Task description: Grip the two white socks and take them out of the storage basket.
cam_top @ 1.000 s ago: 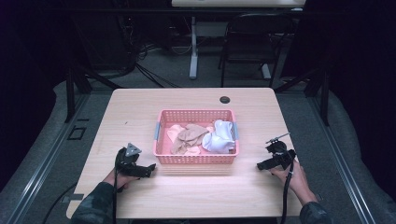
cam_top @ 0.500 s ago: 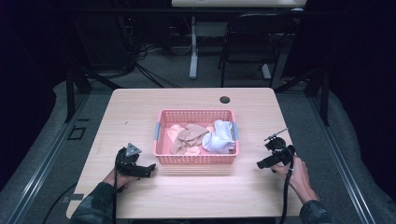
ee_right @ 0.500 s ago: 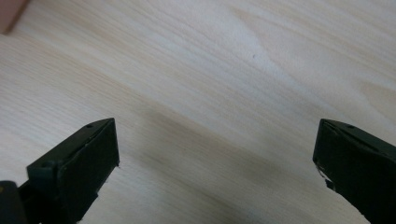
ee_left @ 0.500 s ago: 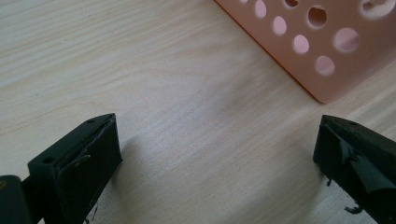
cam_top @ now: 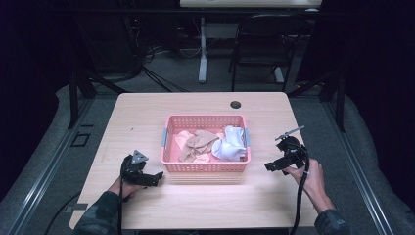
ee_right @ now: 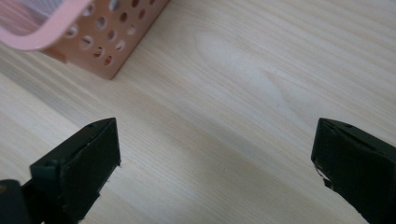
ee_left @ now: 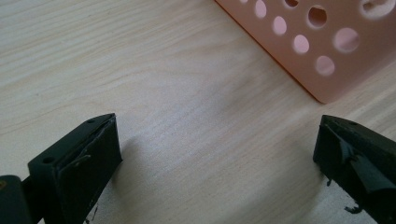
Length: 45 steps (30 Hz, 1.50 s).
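Your left gripper [ee_left: 215, 154] has its matte black jaws wide apart, with only bare pale wood grain of the table [ee_left: 154, 84] between them. Just ahead of it stands a corner of the pink plastic basket [ee_left: 322, 51], its wall pierced with round holes. Your right gripper [ee_right: 215, 158] is wide open as well, over the same wood, and the basket corner is a little farther off at upper left. In the high view, the basket is in the table's middle and holds soft crumpled cloths [cam_top: 215, 144], beige and white. Your hands lie low at each side of it, grippers pointing inward.
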Available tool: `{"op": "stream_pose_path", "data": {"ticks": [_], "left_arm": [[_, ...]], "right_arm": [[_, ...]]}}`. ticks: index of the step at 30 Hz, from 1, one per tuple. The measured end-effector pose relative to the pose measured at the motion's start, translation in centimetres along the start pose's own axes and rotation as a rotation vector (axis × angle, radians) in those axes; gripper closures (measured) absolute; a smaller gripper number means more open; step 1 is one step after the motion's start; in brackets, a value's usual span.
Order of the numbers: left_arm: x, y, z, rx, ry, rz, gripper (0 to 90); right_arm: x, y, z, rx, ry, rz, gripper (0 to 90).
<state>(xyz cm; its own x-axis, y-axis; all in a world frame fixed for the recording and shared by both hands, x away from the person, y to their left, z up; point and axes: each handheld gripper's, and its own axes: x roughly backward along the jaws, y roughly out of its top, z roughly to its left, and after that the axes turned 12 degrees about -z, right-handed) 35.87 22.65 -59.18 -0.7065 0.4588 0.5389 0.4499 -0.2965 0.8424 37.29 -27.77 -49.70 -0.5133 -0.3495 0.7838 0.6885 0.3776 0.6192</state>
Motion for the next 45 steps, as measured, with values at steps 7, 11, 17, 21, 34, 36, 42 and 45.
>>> {"op": "stream_pose_path", "data": {"ticks": [7, 11, 17, 21, 34, 36, 42, 45], "left_arm": [[0.0, 0.0, 0.0, 0.000, 0.002, -0.001, 0.5], [0.0, 0.0, 0.0, 0.001, 0.003, 0.000, 0.6], [0.0, 0.0, 0.0, 0.000, 0.003, -0.001, 0.6], [0.0, 0.0, 0.0, 0.000, 0.003, -0.001, 0.5], [0.0, 0.0, 0.0, -0.001, 0.003, -0.001, 0.6], [0.0, 0.0, 0.0, -0.003, 0.003, 0.000, 0.6], [0.0, 0.0, 0.0, 0.000, 0.003, -0.001, 0.6], [0.0, 0.0, 0.0, 0.000, 0.003, -0.001, 0.6]], "right_arm": [[1.5, 1.5, 0.9, 0.026, 0.006, -0.066, 0.0], [2.0, 2.8, 1.5, 0.032, 0.027, -0.081, 0.0], [2.1, 4.6, 2.6, 0.067, 0.059, -0.094, 0.0], [2.1, 5.4, 3.4, 0.073, 0.076, -0.115, 0.0], [-0.2, 8.9, 7.4, 0.169, 0.145, -0.134, 0.0], [-0.5, 9.0, 7.6, 0.173, 0.140, -0.129, 0.0], [-2.6, 9.7, 9.1, 0.181, 0.138, -0.111, 12.6], [-3.3, 9.8, 9.4, 0.185, 0.146, -0.088, 12.9]]}}
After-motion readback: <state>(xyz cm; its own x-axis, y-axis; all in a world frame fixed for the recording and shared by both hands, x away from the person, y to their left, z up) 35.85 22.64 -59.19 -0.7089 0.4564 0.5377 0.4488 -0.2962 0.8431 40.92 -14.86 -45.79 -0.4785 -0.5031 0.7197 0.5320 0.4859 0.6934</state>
